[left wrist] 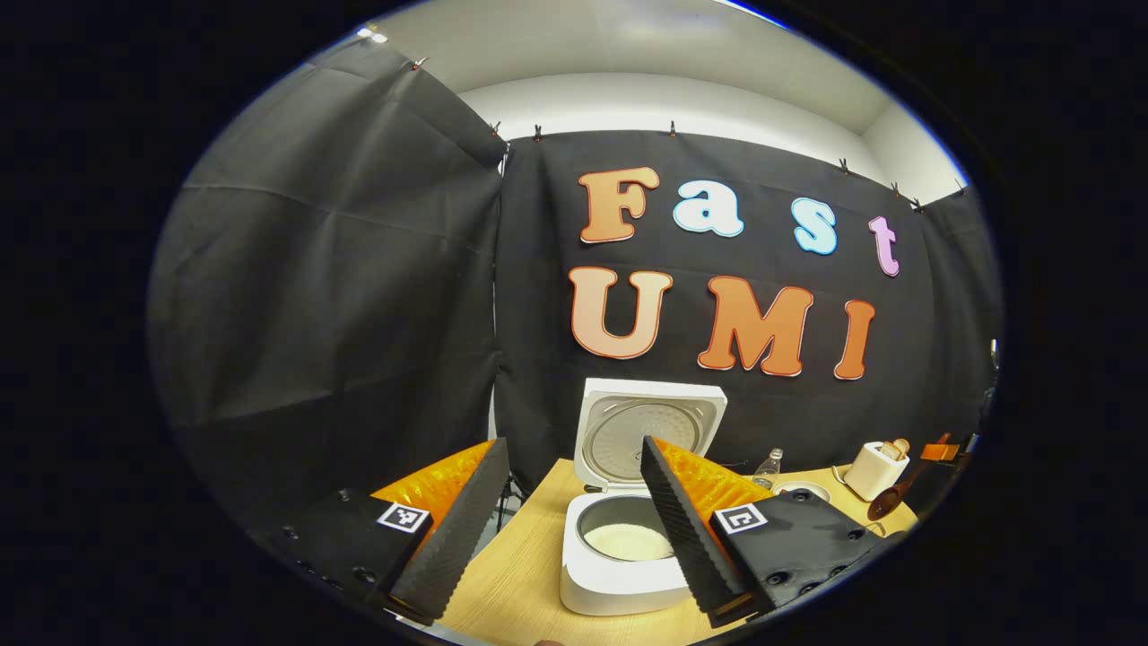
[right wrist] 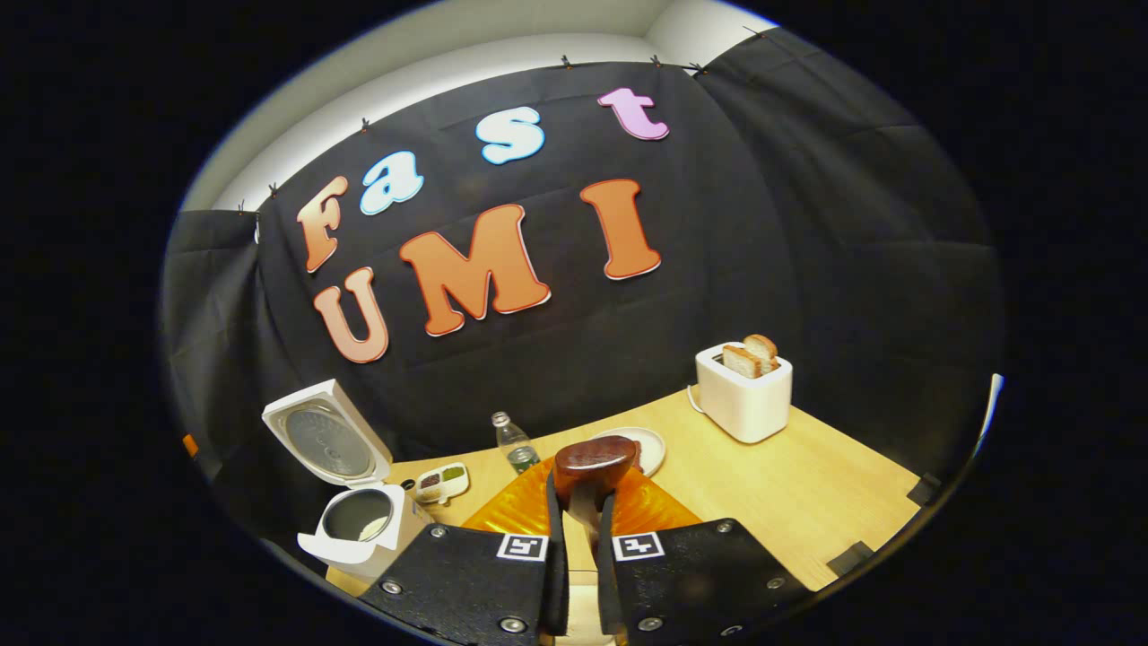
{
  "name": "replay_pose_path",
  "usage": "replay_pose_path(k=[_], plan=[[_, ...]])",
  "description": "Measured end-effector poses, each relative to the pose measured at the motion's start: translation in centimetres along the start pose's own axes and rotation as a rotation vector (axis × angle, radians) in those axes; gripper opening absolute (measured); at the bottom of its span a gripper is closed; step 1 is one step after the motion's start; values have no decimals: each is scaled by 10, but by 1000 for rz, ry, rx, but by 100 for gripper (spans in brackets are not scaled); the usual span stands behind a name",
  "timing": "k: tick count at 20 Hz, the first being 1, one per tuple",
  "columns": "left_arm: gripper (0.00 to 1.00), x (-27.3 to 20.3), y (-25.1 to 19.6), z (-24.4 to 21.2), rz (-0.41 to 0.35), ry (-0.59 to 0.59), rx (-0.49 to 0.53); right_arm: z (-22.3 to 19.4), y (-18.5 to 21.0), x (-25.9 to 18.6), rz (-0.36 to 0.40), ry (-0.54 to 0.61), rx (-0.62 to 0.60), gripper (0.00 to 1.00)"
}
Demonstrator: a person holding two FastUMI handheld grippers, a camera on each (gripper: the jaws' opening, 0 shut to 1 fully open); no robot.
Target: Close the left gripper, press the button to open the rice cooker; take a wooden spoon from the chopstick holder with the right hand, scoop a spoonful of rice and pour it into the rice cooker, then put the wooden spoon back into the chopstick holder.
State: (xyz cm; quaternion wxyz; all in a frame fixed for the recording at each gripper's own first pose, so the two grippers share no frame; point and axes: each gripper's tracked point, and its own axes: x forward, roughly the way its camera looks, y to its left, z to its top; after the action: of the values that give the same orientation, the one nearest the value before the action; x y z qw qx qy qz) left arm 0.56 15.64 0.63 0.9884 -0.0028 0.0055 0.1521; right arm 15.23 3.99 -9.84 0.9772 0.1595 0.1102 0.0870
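Two grippers | right gripper clamps dark wooden spoon beside open white rice cooker | left gripper spread, empty | next, likely: return spoon to holder

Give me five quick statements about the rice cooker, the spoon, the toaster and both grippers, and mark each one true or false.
1. The rice cooker has its lid up. True.
2. The right gripper is open and empty. False: it is shut on the wooden spoon.
3. The left gripper is open. True.
4. The toaster is empty. False: bread slices stick out of its top.
5. A clear bottle stands on the table. True.
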Motion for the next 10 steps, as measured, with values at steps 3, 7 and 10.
replay_pose_path(k=[3,7,10], plan=[[100,-2,-3,-2,21,2,7,-8,-38,-3,-58,21,30,12],[100,-6,-10,1,43,0,8,-29,-70,4,-109,53,41,12],[100,-12,-23,2,29,1,11,-48,-81,10,-110,92,54,12]])
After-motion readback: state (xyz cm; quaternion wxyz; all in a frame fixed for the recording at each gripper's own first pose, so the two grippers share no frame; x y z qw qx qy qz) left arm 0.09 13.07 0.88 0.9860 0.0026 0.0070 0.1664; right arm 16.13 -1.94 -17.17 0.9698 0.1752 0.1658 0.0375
